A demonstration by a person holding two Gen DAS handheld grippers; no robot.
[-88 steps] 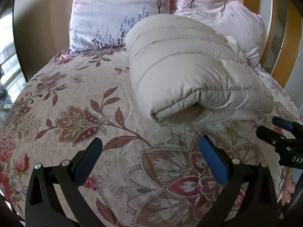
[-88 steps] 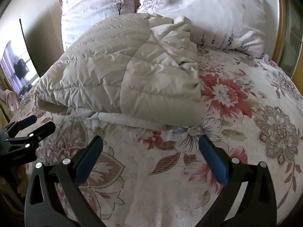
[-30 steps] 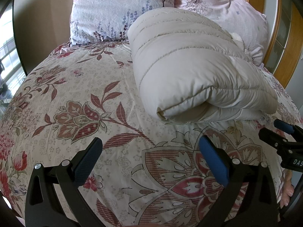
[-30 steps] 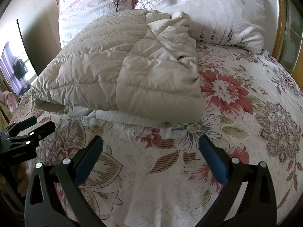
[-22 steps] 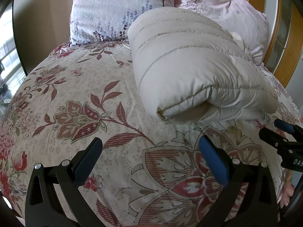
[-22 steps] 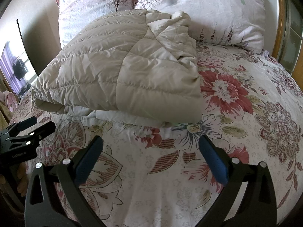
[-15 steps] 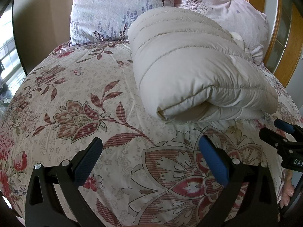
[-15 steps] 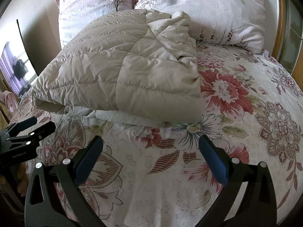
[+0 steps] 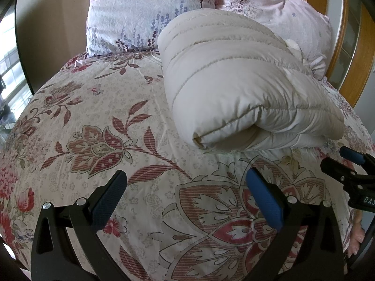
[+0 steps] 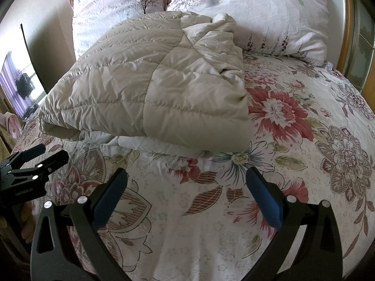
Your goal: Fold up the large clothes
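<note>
A beige quilted puffer garment lies folded into a thick bundle on the floral bed cover. It also shows in the right wrist view, with white lining sticking out under its front edge. My left gripper is open and empty, held over the bed cover in front of the bundle. My right gripper is open and empty, also short of the bundle. Each gripper shows at the edge of the other's view: the right gripper and the left gripper.
Two pale pink printed pillows lean at the head of the bed behind the bundle. A wooden headboard stands at the right. A wall and window are on the left side.
Nothing has visibly moved over the last second. Since 2.9 s ago both cameras have shifted slightly; the bundle lies the same way.
</note>
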